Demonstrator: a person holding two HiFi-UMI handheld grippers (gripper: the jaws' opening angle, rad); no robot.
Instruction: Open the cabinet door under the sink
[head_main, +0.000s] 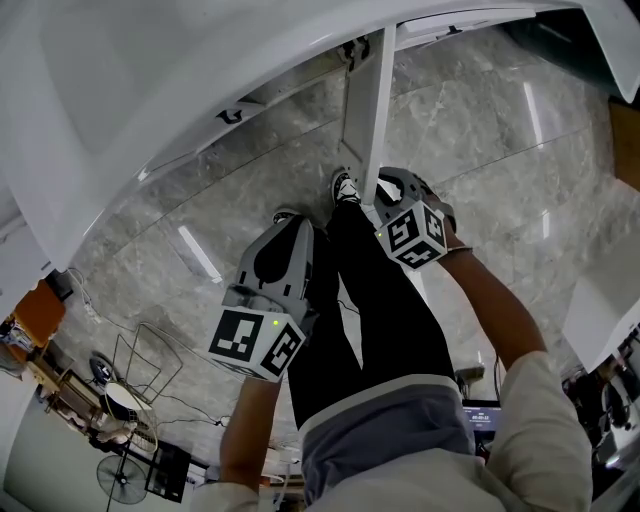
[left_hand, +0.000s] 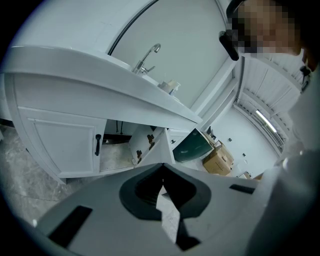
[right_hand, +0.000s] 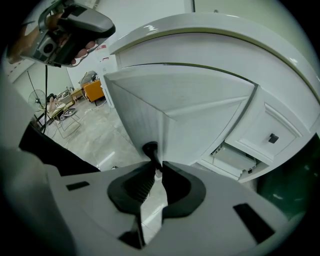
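Right gripper (right_hand: 159, 166) clamped on slim black handle (right_hand: 150, 149) of smooth white panelled cabinet door (right_hand: 137, 107); left gripper (left_hand: 163, 165) closed, empty; grey marbled floor (head_main: 480, 130).

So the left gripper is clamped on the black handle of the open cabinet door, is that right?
No, it is the right gripper that is clamped on the black handle of the open cabinet door, as the right gripper view shows.
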